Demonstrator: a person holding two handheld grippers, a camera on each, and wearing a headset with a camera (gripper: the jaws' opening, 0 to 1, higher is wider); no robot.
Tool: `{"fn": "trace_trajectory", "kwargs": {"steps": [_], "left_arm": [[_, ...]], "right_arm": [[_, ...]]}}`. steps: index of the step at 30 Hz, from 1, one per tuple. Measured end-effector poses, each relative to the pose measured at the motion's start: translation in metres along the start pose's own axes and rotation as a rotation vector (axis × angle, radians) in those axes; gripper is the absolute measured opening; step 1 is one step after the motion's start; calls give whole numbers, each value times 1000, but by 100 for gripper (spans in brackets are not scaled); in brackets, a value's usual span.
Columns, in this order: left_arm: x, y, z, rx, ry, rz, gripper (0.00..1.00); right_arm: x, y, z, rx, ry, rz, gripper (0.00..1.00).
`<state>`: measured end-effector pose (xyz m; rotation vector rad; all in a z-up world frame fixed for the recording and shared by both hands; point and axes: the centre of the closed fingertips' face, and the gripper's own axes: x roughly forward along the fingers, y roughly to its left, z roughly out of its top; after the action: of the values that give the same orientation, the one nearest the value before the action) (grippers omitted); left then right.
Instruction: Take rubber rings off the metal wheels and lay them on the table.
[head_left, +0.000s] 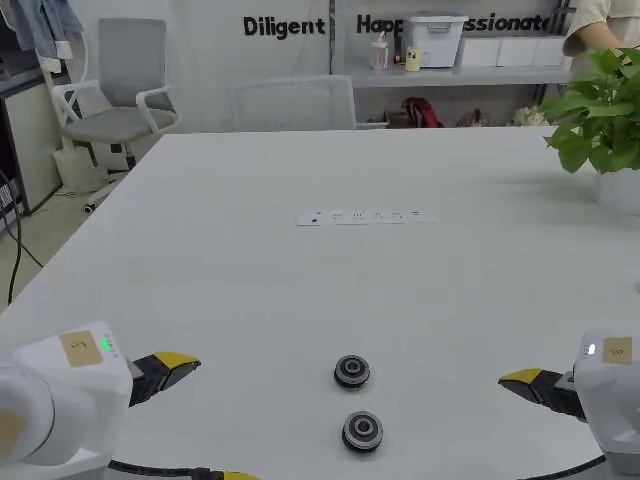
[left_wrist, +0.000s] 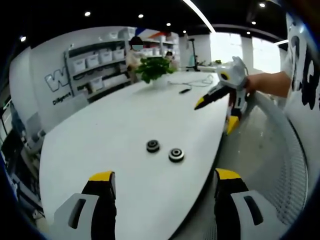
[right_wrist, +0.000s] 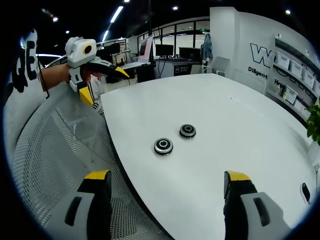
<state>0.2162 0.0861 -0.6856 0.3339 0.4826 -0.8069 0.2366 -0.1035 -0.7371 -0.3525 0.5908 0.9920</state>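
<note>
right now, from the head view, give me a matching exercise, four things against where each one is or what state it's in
Things:
1. nearer metal wheel
2. left gripper
3. potted plant
4. office chair

Places or states:
A. off the table, beyond its far left corner
B. by the near table edge
C. open, holding nothing
D. on the table's far right side

Pairs: 1-B, 2-C, 3-D, 4-A
</note>
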Motion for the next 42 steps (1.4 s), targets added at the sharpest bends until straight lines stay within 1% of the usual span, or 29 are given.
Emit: {"fn": "trace_trajectory", "kwargs": {"steps": [7, 12, 19, 25, 33, 36, 42], "left_arm": [[2, -2, 1, 5, -5, -6, 81], [2, -4, -3, 7, 3, -7, 81], [1, -3, -7, 1, 8, -5, 82], [1, 0, -10, -2, 15, 1, 82], [2, 4, -9, 3, 12, 4, 81], [3, 7, -10, 3, 17, 4, 81], [9, 12, -11, 28, 22, 1, 81]], "right_arm": [[0, 0, -1, -3, 2, -1, 89], [-1, -1, -2, 0, 1, -3, 89], [0, -1, -1, -2, 2, -2, 89], [1, -1, -2, -5, 5, 3, 89], [1, -3, -1, -7, 1, 2, 89], [1, -6, -1, -5, -1, 1, 89], [5, -16, 5, 7, -32, 6, 88]]}}
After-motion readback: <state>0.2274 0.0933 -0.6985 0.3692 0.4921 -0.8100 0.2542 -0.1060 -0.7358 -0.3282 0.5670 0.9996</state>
